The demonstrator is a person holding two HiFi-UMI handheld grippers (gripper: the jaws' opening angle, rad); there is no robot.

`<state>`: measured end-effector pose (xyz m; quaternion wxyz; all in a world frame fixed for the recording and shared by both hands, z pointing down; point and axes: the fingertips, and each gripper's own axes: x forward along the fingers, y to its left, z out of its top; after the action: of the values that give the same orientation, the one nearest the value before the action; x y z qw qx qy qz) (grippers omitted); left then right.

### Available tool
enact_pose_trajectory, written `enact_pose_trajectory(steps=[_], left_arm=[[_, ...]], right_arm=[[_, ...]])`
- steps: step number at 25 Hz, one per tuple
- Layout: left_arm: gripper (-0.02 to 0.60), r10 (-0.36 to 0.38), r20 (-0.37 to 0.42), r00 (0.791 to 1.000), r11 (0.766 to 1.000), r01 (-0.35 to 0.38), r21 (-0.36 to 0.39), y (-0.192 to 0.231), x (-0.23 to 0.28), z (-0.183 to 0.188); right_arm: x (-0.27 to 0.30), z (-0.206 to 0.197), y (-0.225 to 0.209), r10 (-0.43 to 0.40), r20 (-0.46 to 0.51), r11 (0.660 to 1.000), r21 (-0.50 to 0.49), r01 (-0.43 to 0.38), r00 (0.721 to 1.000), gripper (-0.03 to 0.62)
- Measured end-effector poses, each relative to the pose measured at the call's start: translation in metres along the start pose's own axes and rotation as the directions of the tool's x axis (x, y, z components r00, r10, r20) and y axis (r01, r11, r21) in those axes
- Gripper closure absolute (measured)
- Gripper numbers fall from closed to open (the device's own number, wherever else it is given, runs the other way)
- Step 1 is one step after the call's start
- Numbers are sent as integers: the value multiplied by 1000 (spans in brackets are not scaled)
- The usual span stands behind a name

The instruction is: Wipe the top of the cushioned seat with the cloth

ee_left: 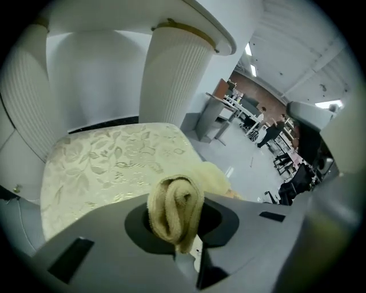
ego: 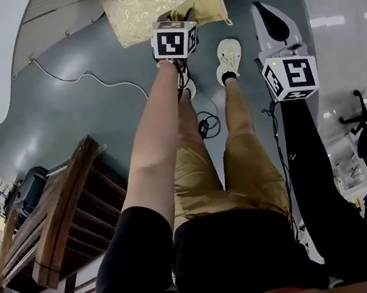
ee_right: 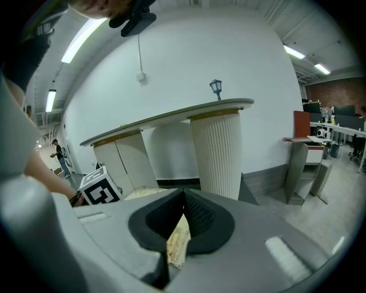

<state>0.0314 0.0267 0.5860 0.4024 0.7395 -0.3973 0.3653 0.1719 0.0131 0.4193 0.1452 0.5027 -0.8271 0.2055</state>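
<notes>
The cushioned seat, pale gold with a leaf pattern, lies on the floor ahead of the person's feet. In the left gripper view, the cushioned seat fills the middle, just beyond the jaws. My left gripper is shut on a rolled yellow cloth, which bulges between its jaws and hangs over the seat's near edge. In the head view, my left gripper sits over the seat's near edge, behind its marker cube. My right gripper is held off to the right, away from the seat. The right gripper is shut with nothing gripped.
A wooden bench stands at the left and a cable trails over the grey floor. A white fluted column under a counter rises behind the seat. People and desks are far off at the right.
</notes>
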Motion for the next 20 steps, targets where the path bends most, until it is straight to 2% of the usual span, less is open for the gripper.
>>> enact_pose_trajectory(steps=[5, 13, 20], left_arm=[[520, 84, -19, 996, 996, -84, -2, 70, -30, -16], [520, 182, -40, 982, 981, -184, -59, 182, -83, -59], [522, 272, -100, 957, 953, -282, -106, 260, -121, -106]], right_arm=[[15, 2, 32, 2, -6, 1000, -5, -2, 1000, 594], [48, 4, 87, 4, -8, 1000, -19, -4, 1000, 594], [63, 11, 121, -6, -4, 999, -32, 6, 1000, 594]])
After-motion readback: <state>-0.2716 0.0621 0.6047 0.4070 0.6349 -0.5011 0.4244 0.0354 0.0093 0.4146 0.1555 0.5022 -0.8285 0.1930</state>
